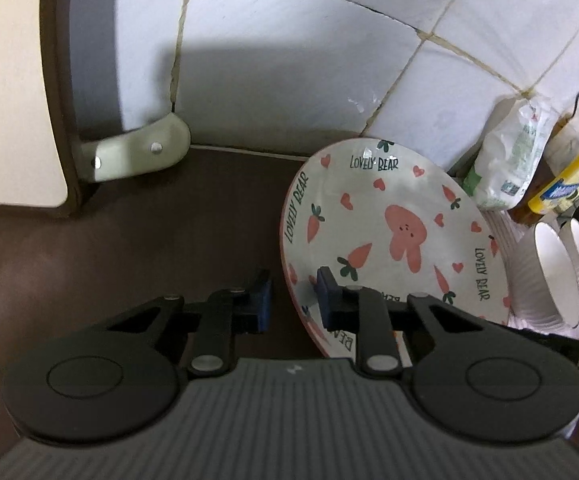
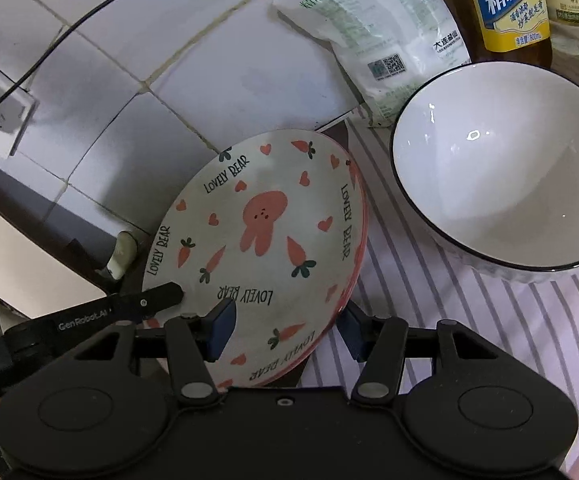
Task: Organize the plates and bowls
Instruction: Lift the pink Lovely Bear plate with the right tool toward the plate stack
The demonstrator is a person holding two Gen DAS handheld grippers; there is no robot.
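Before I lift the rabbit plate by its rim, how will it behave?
The rabbit plate looks like glazed ceramic with a shiny surface, so it is probably stiff, fragile and slippery where gripped. It seems to sit tilted, so it may slide or tip when pushed.

I am holding my left black two-finger gripper with blue pads (image 1: 294,300) tilted steeply downward, its jaws drawn narrow and pinching the near rim of the white ceramic plate printed with pink rabbits and carrots (image 1: 389,216). I am angling my right black blue-padded gripper (image 2: 287,334) downward too, its jaws standing about half open, straddling that plate's rim without pressing on it.
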